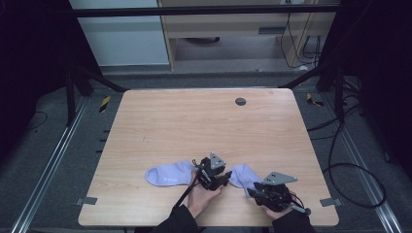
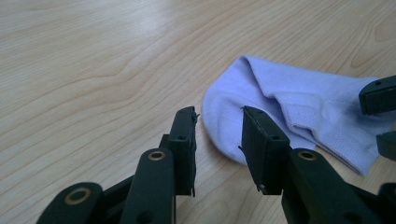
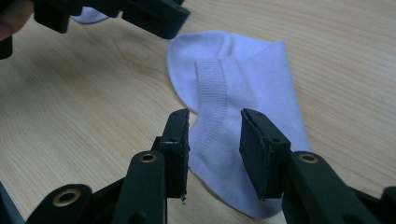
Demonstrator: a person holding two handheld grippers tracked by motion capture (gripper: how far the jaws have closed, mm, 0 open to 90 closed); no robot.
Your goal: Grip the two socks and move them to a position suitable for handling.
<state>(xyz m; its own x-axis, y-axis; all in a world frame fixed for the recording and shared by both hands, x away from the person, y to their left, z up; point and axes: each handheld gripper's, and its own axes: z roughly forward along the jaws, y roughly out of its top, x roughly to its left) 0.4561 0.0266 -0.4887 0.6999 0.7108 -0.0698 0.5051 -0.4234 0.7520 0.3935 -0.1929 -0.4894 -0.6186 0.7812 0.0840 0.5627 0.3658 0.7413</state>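
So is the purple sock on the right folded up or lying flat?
Folded. The right sock has its ribbed cuff turned over onto itself, and one edge doubles across the top.

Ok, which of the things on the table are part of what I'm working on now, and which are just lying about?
In the job:
- right sock, folded over on itself, under both grippers
- left gripper, jaws apart at its rounded end
- right gripper, jaws apart over its edge

Lying about:
- left sock, flat
- grey cap in the table

A light wooden table (image 1: 204, 121) carries two lavender socks: one sock (image 1: 167, 174) left of the grippers, another sock (image 1: 241, 173) between them.
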